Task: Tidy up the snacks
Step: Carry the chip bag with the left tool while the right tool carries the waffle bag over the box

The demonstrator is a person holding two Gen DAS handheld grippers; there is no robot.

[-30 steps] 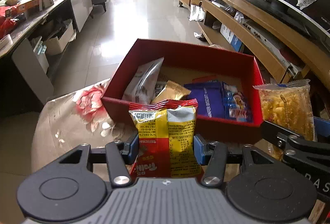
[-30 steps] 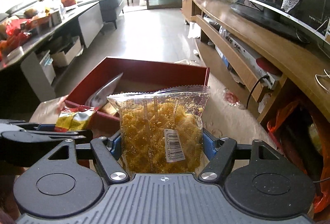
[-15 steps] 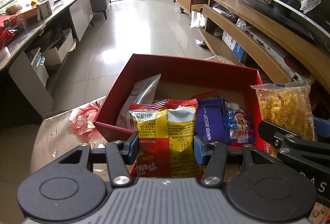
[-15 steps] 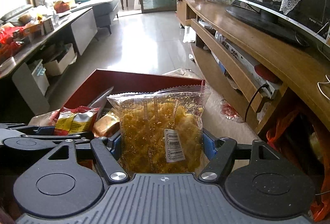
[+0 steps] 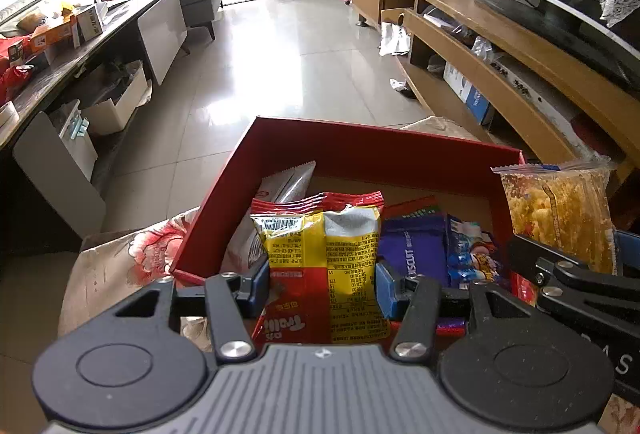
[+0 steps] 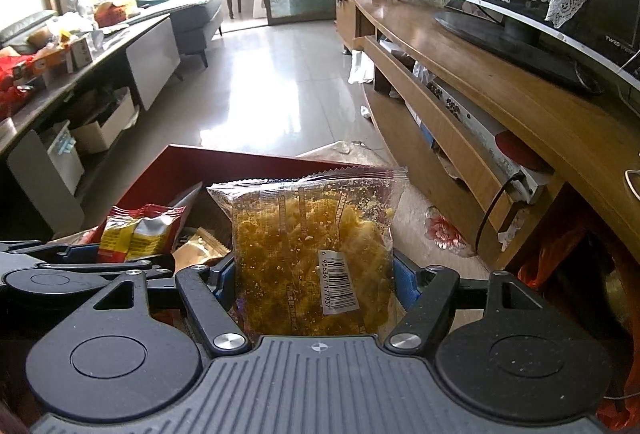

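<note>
Both packets have advanced over the red cardboard box (image 5: 360, 150). I judge placement in hand. Left gripper (image 5: 322, 284) fingers clamp the yellow-and-red snack packet (image 5: 324, 266); right gripper (image 6: 314, 276) fingers clamp the clear bag of yellow snacks (image 6: 308, 254). Next: lower, release.

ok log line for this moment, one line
left gripper: shut on yellow-red packet | right gripper: shut on clear snack bag | both over red box | not yet released

One red box (image 5: 360, 150); perhaps six snack packets (image 5: 320, 266); two grippers (image 5: 320, 290).
</note>
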